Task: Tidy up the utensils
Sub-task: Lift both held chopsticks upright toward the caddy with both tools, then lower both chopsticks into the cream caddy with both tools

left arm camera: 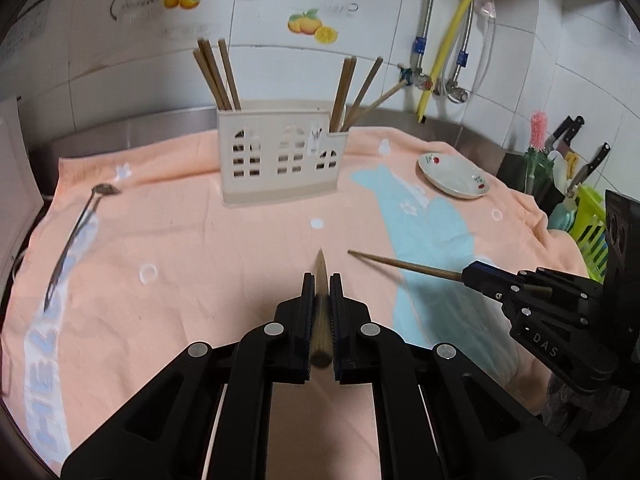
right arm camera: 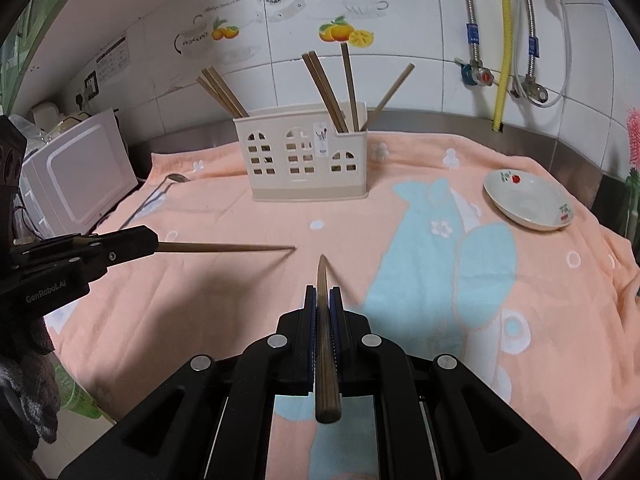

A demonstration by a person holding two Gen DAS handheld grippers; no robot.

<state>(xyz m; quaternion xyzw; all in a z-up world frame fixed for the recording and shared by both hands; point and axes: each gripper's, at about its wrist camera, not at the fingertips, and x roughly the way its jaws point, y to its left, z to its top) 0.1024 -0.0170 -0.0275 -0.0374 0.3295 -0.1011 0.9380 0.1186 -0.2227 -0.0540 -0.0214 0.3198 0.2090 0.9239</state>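
Two brown wooden chopsticks are in our grip, one per tool, both lifted clear of the peach towel with pale blue patches [right arm camera: 248, 280] that covers the surface. Our left tool [left arm camera: 320, 280] is clamped tight on the left chopstick [left arm camera: 321, 312], which runs straight along the fingers with its tapered tip ahead and its blunt end back toward the camera. Our right tool [right arm camera: 323, 292] pinches the right chopstick [right arm camera: 326, 344] the same way, tip forward and slightly downward, long axis in line with the fingers.

Ahead of both tools, well apart from them, stands the cream plastic utensil holder with arched window cut-outs [left arm camera: 280, 152]. More brown chopsticks lean out of its left end [left arm camera: 216, 76] and its right end [left arm camera: 352, 92]. To do this step well, we judge that each stick should be carried over an end compartment, tipped until the long axis is nearly upright, and let go only once the tip sits inside the rim. We should keep the two tips apart so they do not cross, and approach from above so we miss the sticks already leaning there.

Far to the left of our left tool a metal spoon [left arm camera: 76, 236] lies on the towel, apparently still to be sorted. Off to the right sits a small white dish with red flower print [right arm camera: 528, 204]
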